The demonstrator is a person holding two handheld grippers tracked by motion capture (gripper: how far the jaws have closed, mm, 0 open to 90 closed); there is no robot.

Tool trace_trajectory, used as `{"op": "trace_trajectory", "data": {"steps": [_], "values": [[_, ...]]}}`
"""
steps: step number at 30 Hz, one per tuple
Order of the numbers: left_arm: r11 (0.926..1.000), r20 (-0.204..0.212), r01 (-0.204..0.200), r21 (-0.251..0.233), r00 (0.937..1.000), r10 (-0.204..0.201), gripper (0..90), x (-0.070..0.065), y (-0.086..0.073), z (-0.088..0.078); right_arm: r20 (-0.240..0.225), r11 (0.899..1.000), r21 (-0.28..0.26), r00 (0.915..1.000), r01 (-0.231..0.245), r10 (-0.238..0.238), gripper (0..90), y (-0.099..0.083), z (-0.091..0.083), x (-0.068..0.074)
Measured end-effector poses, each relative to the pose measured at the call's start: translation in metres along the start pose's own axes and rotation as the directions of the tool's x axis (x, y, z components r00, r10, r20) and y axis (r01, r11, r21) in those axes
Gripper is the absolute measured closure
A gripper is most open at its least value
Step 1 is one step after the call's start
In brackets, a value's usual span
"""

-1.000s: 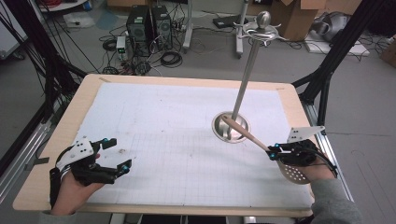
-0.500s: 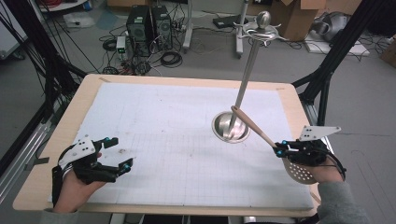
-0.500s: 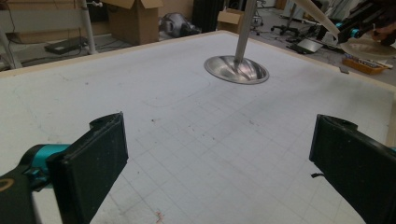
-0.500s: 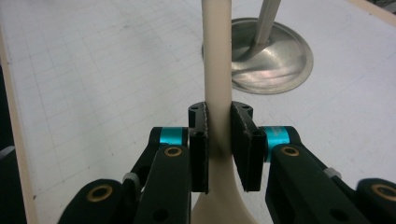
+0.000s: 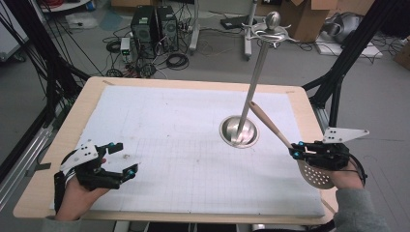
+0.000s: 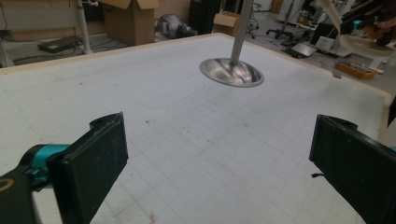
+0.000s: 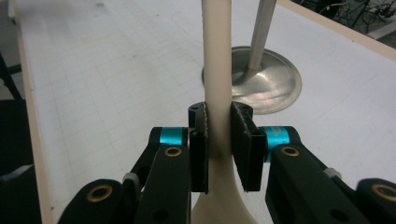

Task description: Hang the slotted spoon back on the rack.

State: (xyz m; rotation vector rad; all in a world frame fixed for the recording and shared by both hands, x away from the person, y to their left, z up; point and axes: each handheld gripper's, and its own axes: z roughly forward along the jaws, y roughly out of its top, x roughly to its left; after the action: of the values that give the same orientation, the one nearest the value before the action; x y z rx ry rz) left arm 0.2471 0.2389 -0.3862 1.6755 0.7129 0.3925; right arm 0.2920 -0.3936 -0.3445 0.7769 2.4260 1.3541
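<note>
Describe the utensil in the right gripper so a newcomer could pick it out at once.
Start at the white gridded mat on the wooden table, then go to its right edge, beside the metal stand. There the right gripper clamps a slotted spoon: pale handle pointing up toward the stand's pole, round perforated head hanging by the hand.

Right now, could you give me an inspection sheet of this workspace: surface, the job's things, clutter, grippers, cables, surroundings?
Surface: white gridded mat on a wooden table, a few faint marks.
Job's things: slotted spoon with a pale handle, held off the right edge; metal stand upright, hooks at its top bare.
Clutter: nothing seen on the mat.
Grippers: right gripper shut on the spoon's handle; left gripper open, nothing between its jaws, low over the mat's near left corner.
Cables: one trails from the right gripper; tangles on the floor beyond the table.
Surroundings: computer towers, cardboard boxes, black frame legs.
</note>
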Motion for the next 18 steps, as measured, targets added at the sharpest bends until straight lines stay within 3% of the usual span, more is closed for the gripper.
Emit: {"op": "trace_trajectory", "data": {"steps": [18], "values": [[1.0,-0.007,0.007,-0.004,1.0,-0.007,4.7,0.001,0.0,-0.006,0.039,0.991,-0.121,0.9978,-0.049,0.054,78.0,0.003,-0.012,-0.005]]}}
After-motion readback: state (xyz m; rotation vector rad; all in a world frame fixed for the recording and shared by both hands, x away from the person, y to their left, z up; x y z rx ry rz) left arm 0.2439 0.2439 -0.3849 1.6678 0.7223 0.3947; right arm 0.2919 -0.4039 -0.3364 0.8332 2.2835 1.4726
